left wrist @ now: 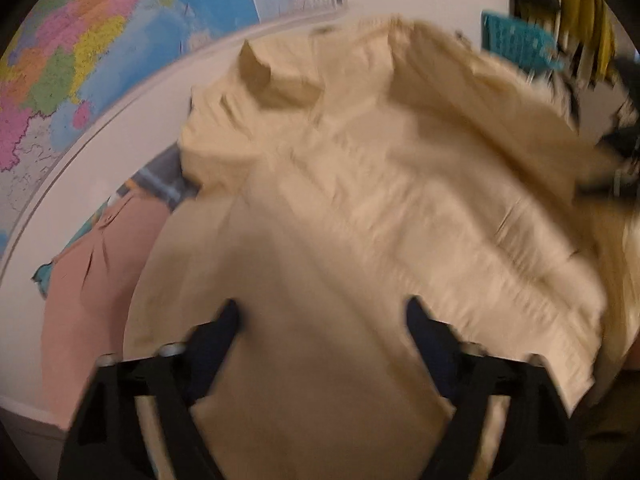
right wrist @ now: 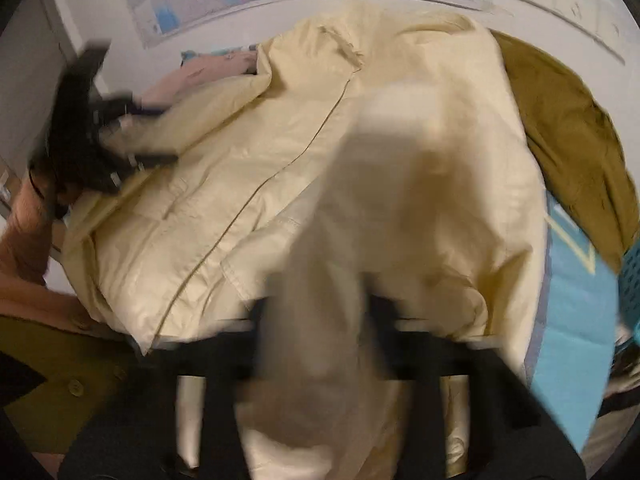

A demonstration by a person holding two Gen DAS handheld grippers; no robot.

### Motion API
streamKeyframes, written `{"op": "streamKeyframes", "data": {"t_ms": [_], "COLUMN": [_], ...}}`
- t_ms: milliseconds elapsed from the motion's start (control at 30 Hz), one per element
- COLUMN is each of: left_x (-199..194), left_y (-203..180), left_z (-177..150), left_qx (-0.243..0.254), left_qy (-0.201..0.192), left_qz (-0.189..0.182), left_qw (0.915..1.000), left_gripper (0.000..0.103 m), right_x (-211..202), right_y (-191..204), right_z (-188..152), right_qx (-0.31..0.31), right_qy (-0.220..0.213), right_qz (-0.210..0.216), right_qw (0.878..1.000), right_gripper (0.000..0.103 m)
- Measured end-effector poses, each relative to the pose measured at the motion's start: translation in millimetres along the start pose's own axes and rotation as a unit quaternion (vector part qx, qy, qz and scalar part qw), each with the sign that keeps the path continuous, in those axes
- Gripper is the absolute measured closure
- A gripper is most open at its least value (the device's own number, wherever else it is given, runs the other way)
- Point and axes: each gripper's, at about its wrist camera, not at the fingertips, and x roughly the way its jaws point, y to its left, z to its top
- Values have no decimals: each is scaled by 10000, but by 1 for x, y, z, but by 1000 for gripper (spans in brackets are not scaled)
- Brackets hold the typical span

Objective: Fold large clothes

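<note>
A large cream jacket (left wrist: 360, 184) lies spread across the surface, its front seam running diagonally in the right wrist view (right wrist: 280, 168). My left gripper (left wrist: 324, 310) hovers low over the jacket's near part with its dark fingers (left wrist: 224, 328) wide apart and only flat cloth behind them. It also shows at the left (right wrist: 100, 140) of the right wrist view, over the jacket's edge. My right gripper (right wrist: 318, 304) is shut on a blurred strip of the jacket's fabric (right wrist: 360, 200), which rises up between its fingers. It appears dark and blurred at the far right (left wrist: 616, 140) of the left wrist view.
A pink garment (left wrist: 100, 280) lies left of the jacket and an olive-brown garment (right wrist: 560, 120) to its right. Beneath is a blue mat (right wrist: 580, 300), with a teal basket (left wrist: 516, 40) at the side. A wall map (left wrist: 80, 40) hangs behind. A person's hand (right wrist: 24, 240) holds the left gripper.
</note>
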Motion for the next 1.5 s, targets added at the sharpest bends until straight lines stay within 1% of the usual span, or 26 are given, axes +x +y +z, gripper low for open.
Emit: {"op": "streamKeyframes", "data": {"t_ms": [67,100,167,200,267,333,367,433,467,533,600,633,667,700,767,800,833,933,967,1000,1067,1100,1200,1300,1400,1500], "left_x": [4,0,-20,-32,-53,-64,-64,-46,-32,-4,24,27,23,12,-16,-31,-49,-78,-82,-82,-77,-74,-64,-59,-60,-60], "left_y": [7,19,49,68,101,136,152,186,197,212,213,210,208,203,199,198,196,176,165,155,136,126,95,72,56,45], "left_z": [-2,0,7,10,12,7,2,-14,-21,-36,-49,-53,-53,-51,-48,-46,-42,-24,-19,-11,3,9,27,40,50,54], "left_qx": [-196,-451,-885,-1130,-1543,-1961,-2135,-2598,-2695,-2921,-2785,-2810,-2837,-2812,-2881,-2968,-2998,-2733,-2650,-2540,-2346,-2237,-1850,-1616,-1413,-1295], "left_qy": [171,166,-175,-339,-637,-788,-800,-521,-318,199,602,649,575,362,-195,-461,-793,-1305,-1367,-1408,-1438,-1435,-1495,-1592,-1700,-1778], "left_qz": [406,551,580,619,602,653,699,933,1059,1507,1861,2027,2063,2012,1894,1807,1609,1300,1251,1132,811,667,243,-283,-661,-939], "left_qw": [9988,9973,9942,9911,9841,9752,9712,9597,9566,9442,9403,9358,9347,9376,9385,9365,9370,9441,9463,9502,9580,9617,9710,9735,9730,9710], "left_gripper": [99,100,100,100,100,100,99,94,85,72,61,57,57,57,41,39,39,37,35,35,34,34,34,34,33,32], "right_x": [-34,-50,-84,-108,-128,-128,-118,-93,-74,-50,-35,-35,-39,-45,-57,-61,-61,-55,-55,-56,-68,-78,-118,-146,-141,-105], "right_y": [-17,-26,-48,-68,-98,-126,-139,-162,-173,-187,-198,-202,-204,-205,-202,-198,-193,-183,-183,-182,-176,-171,-139,-96,-48,0], "right_z": [10,16,25,31,35,34,31,24,18,4,-13,-21,-32,-39,-57,-61,-69,-86,-90,-90,-83,-77,-42,-1,39,72], "right_qx": [256,350,635,895,1215,1540,1664,2001,2191,2425,2551,2626,2727,2756,2756,2723,2647,2441,2455,2485,2416,2258,1629,948,318,-74], "right_qy": [-509,-731,-1195,-1520,-1756,-1775,-1665,-1509,-1333,-1093,-897,-939,-1076,-1175,-1342,-1345,-1291,-1073,-1109,-1115,-1265,-1381,-1705,-1746,-1416,-857], "right_qz": [15,-84,-214,-362,-454,-476,-499,-577,-541,-597,-682,-653,-573,-482,-253,-204,-140,-160,-14,163,305,370,477,712,1018,1251], "right_qw": [9984,9967,9906,9837,9759,9708,9706,9664,9650,9621,9603,9581,9544,9528,9515,9525,9556,9636,9630,9620,9616,9636,9706,9775,9842,9884], "right_gripper": [94,95,95,95,95,95,95,92,88,77,48,39,26,22,17,12,11,11,24,54,84,90,91,91,87,80]}}
